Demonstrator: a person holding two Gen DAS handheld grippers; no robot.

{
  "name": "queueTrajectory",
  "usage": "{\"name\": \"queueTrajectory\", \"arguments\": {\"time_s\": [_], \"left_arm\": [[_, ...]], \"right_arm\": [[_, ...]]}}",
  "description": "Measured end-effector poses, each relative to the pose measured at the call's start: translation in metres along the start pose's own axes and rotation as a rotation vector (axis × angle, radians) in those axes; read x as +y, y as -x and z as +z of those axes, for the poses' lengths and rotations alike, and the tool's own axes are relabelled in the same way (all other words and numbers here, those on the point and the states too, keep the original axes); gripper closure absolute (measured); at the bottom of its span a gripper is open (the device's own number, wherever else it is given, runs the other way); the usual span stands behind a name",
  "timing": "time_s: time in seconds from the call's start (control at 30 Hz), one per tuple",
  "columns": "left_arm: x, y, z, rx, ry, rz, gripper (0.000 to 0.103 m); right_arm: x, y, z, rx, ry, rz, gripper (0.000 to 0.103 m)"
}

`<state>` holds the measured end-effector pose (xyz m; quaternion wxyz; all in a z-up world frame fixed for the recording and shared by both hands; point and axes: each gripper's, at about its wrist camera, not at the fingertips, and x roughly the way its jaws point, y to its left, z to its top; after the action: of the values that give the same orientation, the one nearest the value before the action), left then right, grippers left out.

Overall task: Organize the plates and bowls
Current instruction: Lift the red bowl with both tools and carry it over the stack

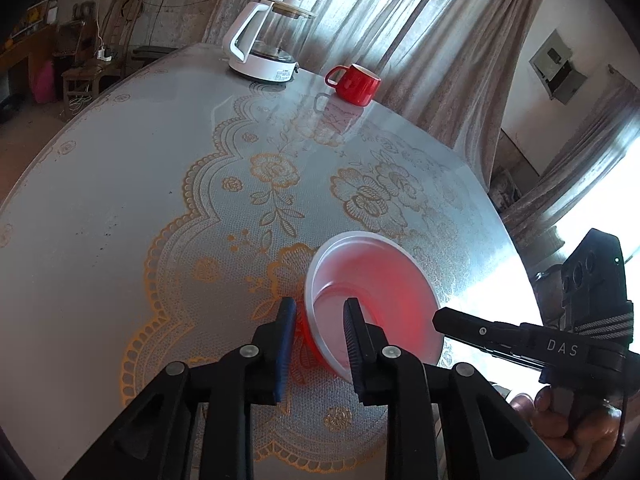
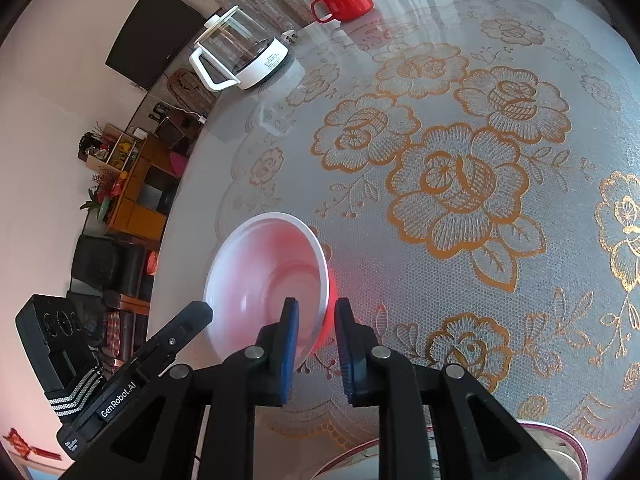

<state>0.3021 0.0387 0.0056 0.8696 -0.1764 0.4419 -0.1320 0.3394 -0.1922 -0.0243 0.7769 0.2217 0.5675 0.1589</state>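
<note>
I see a big counter [image 2: 520,320] with a shiny cover on it, full of gold lace flowers. The red bowl [image 1: 372,300] (white inside) sits tipped up near the counter's edge. My left gripper [image 1: 318,338] has its jaws partly open around the bowl's rim, one blue pad outside and one inside. I can't tell if the pads are squeezing it. My right gripper [image 2: 314,350] has its jaws partly open around the other side of the rim, and I can't tell if those pads touch it either.

Far back on the counter stand a glass kettle [image 1: 266,46] with a white handle and a red mug [image 1: 356,84], near each other. A patterned plate [image 2: 556,452] peeks in at the bottom of the right view.

Long pale curtains [image 1: 400,32] hang behind the counter with bright light coming through. A dark TV [image 2: 154,34] hangs on the wall, over a wooden cabinet [image 2: 140,184].
</note>
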Motion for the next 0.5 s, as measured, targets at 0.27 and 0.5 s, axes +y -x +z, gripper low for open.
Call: {"name": "queueTrajectory", "arguments": {"time_s": [0.27,0.5], "left_arm": [[-0.006,-0.007,-0.002,0.003,-0.034,0.018,0.085],[-0.007,-0.008,-0.008,0.016,-0.027,0.006,0.088]], "right_arm": [[0.005,0.001,-0.004,-0.018,0.029,-0.025,0.089],[0.003,-0.004,-0.008,-0.005,0.006,-0.001,0.089]]}}
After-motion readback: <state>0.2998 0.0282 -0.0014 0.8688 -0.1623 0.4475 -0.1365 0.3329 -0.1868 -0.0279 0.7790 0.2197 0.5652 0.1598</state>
